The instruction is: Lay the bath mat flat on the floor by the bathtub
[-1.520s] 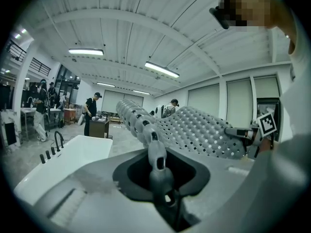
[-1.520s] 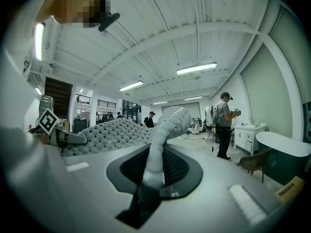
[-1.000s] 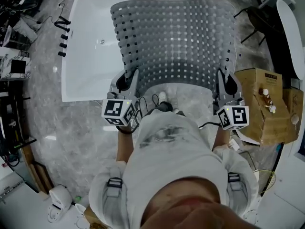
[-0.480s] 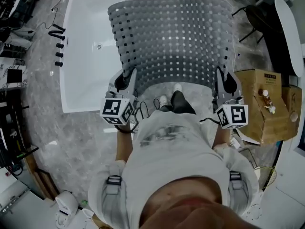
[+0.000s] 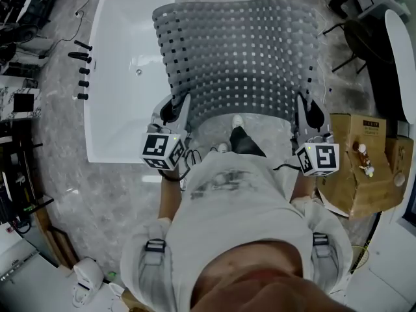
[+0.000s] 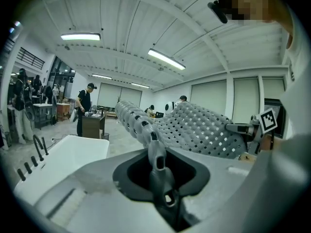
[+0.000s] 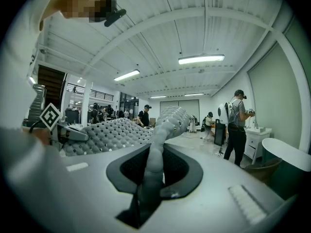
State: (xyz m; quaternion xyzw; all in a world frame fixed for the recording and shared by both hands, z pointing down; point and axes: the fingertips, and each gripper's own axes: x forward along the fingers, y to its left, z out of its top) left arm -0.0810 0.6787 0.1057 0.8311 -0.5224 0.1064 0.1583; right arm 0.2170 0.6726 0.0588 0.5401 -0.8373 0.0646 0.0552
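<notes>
Left gripper (image 5: 173, 111) and right gripper (image 5: 308, 114) clench the spread mat's (image 5: 237, 57) near corners; tub (image 5: 120, 90) at ten o'clock.

Bright ceiling strip lights (image 6: 80, 36); fisheye edges warp, foreground perhaps soft.

Cardboard box (image 5: 361, 174) sits on the floor at your right, with small bottles (image 5: 363, 158) on top. Far right you've got a black chair (image 5: 356, 32) beside a white oval rim (image 5: 398, 51). Near left there's a white device (image 5: 84, 279) on the floor, and cluttered shelving (image 5: 16, 99) runs along the left edge. Far off, a person in dark clothes (image 6: 83, 106) stands at a dark cabinet (image 6: 92, 125). Another with a backpack (image 7: 237, 130) stands by a white vanity (image 7: 257, 140). Strip lights (image 7: 201, 59) overhead.
</notes>
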